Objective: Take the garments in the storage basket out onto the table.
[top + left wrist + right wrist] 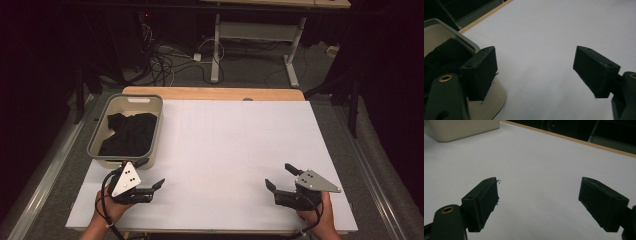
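Observation:
A beige plastic bin (98,131) stands at the table's left side with a crumpled black cloth (129,132) inside it. My left gripper (151,173) rests just in front of the bin's near corner, open and holding nothing. In the left gripper view, the bin (499,96) and the cloth (441,57) lie beside the left jaw. My right gripper (280,176) sits near the front right of the table, open and empty. Its own view has the gripper (537,203) over bare white surface, with the bin (461,128) far off at the upper left.
A white sheet (225,150) covers the tabletop, with a wooden edge (215,93) at the far side. Beyond the table, cables (165,60) lie on the floor near a desk frame (250,35). A metal rail (45,165) runs along the left.

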A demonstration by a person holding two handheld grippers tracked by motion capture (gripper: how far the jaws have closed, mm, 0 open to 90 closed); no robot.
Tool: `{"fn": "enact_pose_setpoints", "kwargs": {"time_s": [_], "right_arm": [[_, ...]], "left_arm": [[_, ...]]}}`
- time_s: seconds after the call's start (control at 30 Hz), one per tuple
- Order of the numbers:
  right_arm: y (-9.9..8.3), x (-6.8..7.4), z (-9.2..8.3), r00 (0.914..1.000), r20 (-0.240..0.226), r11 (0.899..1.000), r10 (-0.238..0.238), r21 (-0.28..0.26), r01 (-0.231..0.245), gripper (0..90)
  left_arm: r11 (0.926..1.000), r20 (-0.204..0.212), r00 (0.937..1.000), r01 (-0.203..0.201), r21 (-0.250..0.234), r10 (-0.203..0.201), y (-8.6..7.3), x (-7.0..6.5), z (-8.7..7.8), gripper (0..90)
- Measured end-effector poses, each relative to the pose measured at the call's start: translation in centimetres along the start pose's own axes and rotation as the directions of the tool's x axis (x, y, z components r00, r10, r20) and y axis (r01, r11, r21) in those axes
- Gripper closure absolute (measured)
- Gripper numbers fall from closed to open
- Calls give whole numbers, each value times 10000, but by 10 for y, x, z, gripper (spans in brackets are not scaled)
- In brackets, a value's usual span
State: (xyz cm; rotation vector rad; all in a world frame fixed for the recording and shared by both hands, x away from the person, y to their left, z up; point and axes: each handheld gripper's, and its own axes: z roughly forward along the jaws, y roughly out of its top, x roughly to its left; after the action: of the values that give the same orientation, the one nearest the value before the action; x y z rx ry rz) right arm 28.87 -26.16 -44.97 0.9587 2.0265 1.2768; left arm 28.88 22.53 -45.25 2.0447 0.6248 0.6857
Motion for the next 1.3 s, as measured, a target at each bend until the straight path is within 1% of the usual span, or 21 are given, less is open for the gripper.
{"fn": "enact_pose_setpoints", "kwargs": {"time_s": [0.07,0.13,0.2,0.23,0.27,0.4,0.43,0.53,0.63,0.67,0.77,0.83,0.87,0.93,1.0,1.07,1.13,1.2,1.23,1.27,1.3], "right_arm": [[0,0,-2,10000,47,9999,-75,-74,75,165],[1,1,-4,9999,-71,9999,-81,-84,80,166],[1,3,-5,9998,35,9997,-191,-147,191,166],[2,3,-6,9998,1,9997,-188,-141,188,166],[2,3,-6,9998,4,9997,-180,-153,180,166],[5,4,-7,9993,112,9990,-358,-251,360,166],[6,5,-8,9993,146,9990,-357,-268,361,166],[6,4,-8,9995,158,9992,-280,-271,284,166],[7,3,-8,9995,162,9993,-256,-285,261,168],[6,2,-8,9994,242,9988,-254,-409,264,185],[7,1,-8,9990,421,9987,-139,-474,159,185],[7,1,-8,9993,354,9989,-84,-450,99,185],[7,1,-7,9990,413,9991,-157,-400,173,185],[7,2,-7,9989,438,9992,-166,-356,182,185],[7,2,-5,9991,390,9995,-141,-260,151,185],[6,3,-6,9991,374,9996,-196,-216,204,185],[6,3,-5,9986,462,9994,-261,-218,271,190],[6,2,-5,9982,576,9997,-137,-205,149,209],[6,2,-5,9984,546,9997,-127,-191,137,211],[6,2,-5,9981,605,9997,-137,-173,148,211],[5,1,-4,9980,617,9998,-112,-141,121,211]], "left_arm": [[10000,-16,10000,2,57,-2,0,0,0,190],[9999,-134,9999,32,119,-30,1,0,0,189],[9999,-122,9998,137,98,-136,0,1,-1,189],[9998,-173,9997,156,85,-155,1,1,-1,190],[9998,-122,9997,197,32,-196,1,1,-2,190],[10000,-185,9998,-44,78,45,2,1,-6,190],[10000,-213,9998,-4,56,5,2,1,-7,190],[9998,-250,9996,157,-82,-159,4,5,-11,193],[9999,-384,9992,92,-95,-95,5,7,-13,198],[9998,-413,9990,148,-130,-153,6,10,-16,201],[9996,-425,9988,216,-156,-222,7,14,-18,211],[9998,-598,9980,186,-60,-189,11,19,-23,211],[9998,-760,9969,184,4,-183,12,21,-25,212],[9997,-807,9965,232,-9,-232,14,24,-26,217],[9995,-995,9946,315,71,-306,22,35,-30,217],[9994,-899,9954,345,41,-340,27,43,-34,217],[9985,-1008,9943,379,391,-338,33,53,-35,217],[9969,-1032,9940,431,658,-362,40,65,-33,217],[9951,-898,9947,576,802,-504,43,72,-31,216],[9924,-817,9954,589,1080,-502,47,79,-29,214],[9899,-838,9958,491,1333,-381,50,85,-25,213]]}}
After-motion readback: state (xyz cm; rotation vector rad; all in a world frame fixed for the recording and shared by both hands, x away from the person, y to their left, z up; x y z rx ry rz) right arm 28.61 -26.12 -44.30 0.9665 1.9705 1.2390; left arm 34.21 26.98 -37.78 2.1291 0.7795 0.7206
